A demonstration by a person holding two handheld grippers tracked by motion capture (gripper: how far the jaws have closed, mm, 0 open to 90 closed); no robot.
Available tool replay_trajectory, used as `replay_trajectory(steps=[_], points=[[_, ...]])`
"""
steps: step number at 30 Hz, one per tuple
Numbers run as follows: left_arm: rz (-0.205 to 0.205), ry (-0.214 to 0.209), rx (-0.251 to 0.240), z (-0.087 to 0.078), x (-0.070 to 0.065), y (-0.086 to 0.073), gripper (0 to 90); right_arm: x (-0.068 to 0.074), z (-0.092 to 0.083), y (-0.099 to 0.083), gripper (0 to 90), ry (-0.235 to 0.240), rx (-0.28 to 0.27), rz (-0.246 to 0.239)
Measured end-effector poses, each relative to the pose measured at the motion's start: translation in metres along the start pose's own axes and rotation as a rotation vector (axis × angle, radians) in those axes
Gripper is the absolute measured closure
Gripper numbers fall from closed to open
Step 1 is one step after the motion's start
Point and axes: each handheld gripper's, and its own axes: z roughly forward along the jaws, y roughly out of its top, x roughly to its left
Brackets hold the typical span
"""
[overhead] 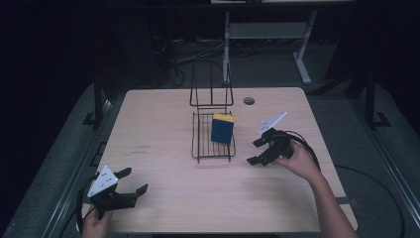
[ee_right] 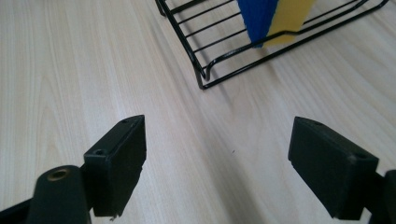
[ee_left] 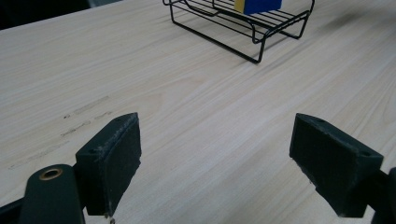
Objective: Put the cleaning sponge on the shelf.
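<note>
Our right gripper has its two black jaws spread wide with nothing between them, hovering just off the right side of the black wire rack that sits in the middle of the pale wooden table. In the right gripper view the rack's near corner lies ahead of the jaws, and the blue-and-yellow sponge stands on edge inside it, leaning on the wires. From the high view the sponge rests upright toward the rack's right rim.

We judge the step in hand to be the reach for that sponge. To do it well we should lift the jaws over the rack's side wire, square them to the sponge's two broad faces, and close on its upper half so the pads do not snag the wires below. A soft sponge will give, so we should squeeze only enough to hold it.

Our left gripper waits near the table's front-left corner, its jaws also wide apart and empty, well apart from the rack.

Behind the rack a tall black wire stand rises near the table's far edge, beside a round cable hole. The rack's raised rim is what stands in our way; the stand is clear of the reach.
</note>
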Motion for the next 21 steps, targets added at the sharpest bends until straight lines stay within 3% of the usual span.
replay_trajectory(steps=[21], points=[[-0.001,0.002,0.000,0.000,0.000,0.000,16.1,0.014,-0.009,-0.030,18.7,-0.008,-0.009,0.031]])
